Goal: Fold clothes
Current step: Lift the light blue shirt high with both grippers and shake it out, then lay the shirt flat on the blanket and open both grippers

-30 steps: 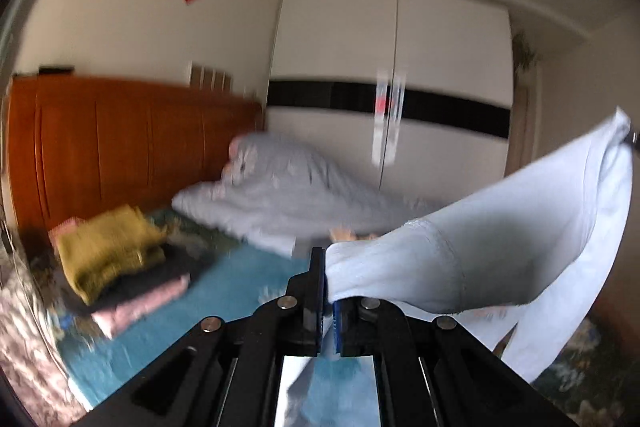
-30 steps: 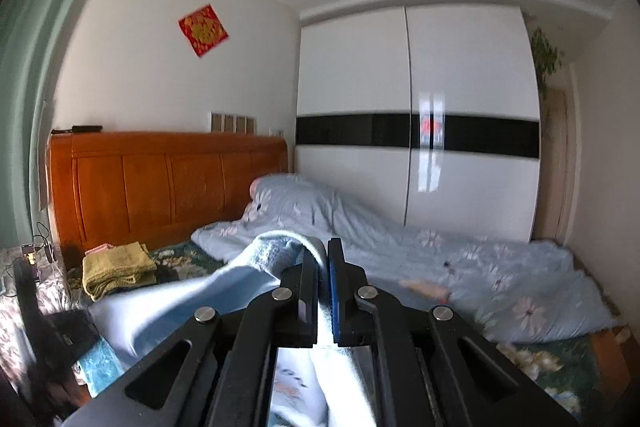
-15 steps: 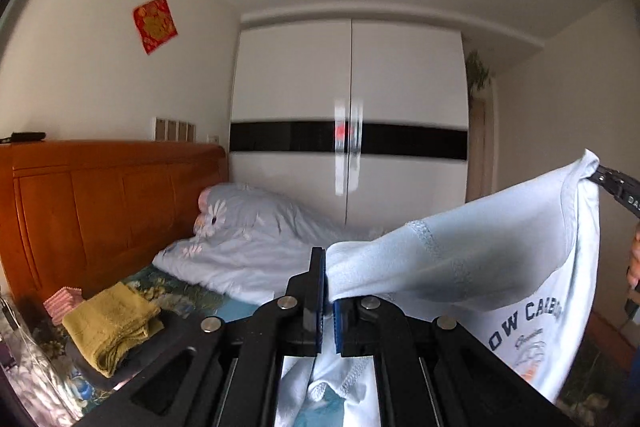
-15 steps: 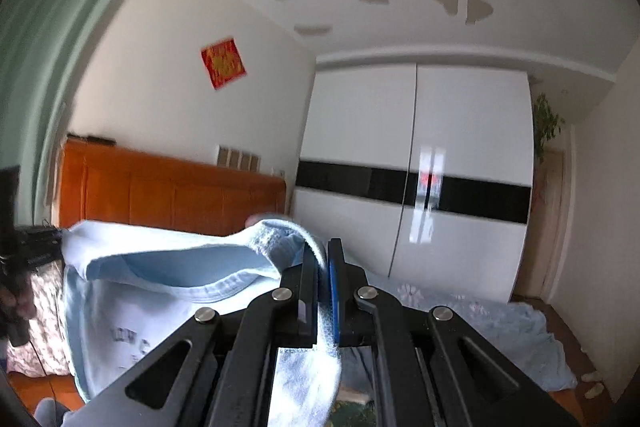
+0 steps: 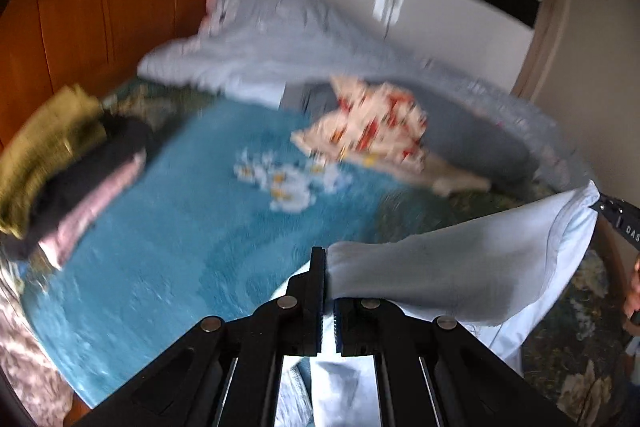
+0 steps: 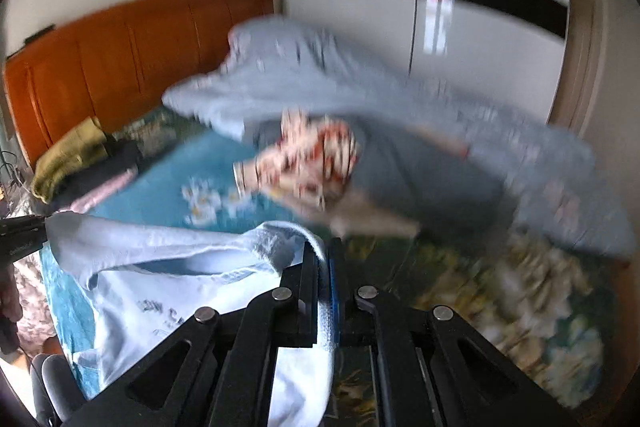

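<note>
The pale blue shirt (image 5: 460, 267) hangs stretched above the bed (image 5: 192, 227), pinched between the closed jaws of the left gripper (image 5: 327, 291) and right gripper (image 6: 325, 279); only the right view shows its printed lettering.

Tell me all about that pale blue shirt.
The shirt is pale blue, soft knit cotton by its look, with dark lettering printed on its front, too blurred to read. It hangs in the air above the bed, stretched between two claws: the left claw is shut on one edge, the right claw on another. The top edge runs between them; the rest droops in loose folds below.
</note>
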A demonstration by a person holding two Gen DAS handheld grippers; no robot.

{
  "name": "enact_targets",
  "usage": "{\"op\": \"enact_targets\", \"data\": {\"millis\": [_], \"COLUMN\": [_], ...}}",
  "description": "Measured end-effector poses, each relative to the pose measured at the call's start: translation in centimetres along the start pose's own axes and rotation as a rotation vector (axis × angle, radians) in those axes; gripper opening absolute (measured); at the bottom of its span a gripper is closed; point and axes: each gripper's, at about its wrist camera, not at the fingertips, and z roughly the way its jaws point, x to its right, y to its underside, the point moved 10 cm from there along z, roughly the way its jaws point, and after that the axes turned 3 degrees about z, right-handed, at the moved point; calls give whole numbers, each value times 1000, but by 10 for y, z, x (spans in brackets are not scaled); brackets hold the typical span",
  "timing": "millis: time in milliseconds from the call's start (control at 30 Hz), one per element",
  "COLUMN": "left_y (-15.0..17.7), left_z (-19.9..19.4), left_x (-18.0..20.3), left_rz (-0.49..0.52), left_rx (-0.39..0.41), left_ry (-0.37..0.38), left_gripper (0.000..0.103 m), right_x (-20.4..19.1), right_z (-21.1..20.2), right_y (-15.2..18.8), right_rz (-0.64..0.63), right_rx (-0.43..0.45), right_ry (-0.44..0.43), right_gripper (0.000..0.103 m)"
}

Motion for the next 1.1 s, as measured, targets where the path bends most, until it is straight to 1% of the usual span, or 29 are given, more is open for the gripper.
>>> {"op": "enact_targets", "data": {"millis": [133,233,333,433,500,633,767,867,1000,1100], "left_y": [-2,-10,-21,-23,-21,-6,10,18,23,24], "left_z": [51,73,97,124,143,179,203,215,221,220], "left_x": [-4,-2,1,2,2,-3,-8,-10,-11,-10], "left_rz": [-31,-29,-46,-57,-51,-50,-43,-53,-64,-59], "left_rx": [-70,-91,-118,-155,-186,-258,-306,-331,-334,-333], "left_ry": [4,0,-9,-21,-37,-68,-85,-79,-82,-83], "left_gripper": [4,4,4,4,4,4,4,4,7,7], "right_x": [18,33,43,51,56,66,68,70,71,72], "right_z": [52,85,113,142,159,193,214,229,234,230], "right_y": [19,23,27,34,40,59,76,88,91,92], "right_rz": [55,104,125,157,180,240,273,297,317,320], "right_rx": [-80,-126,-162,-209,-237,-301,-342,-367,-355,-351], "right_ry": [-16,-29,-25,-20,-17,-19,-14,-10,-1,11], "right_gripper": [4,4,4,4,4,4,4,4,5,5]}}
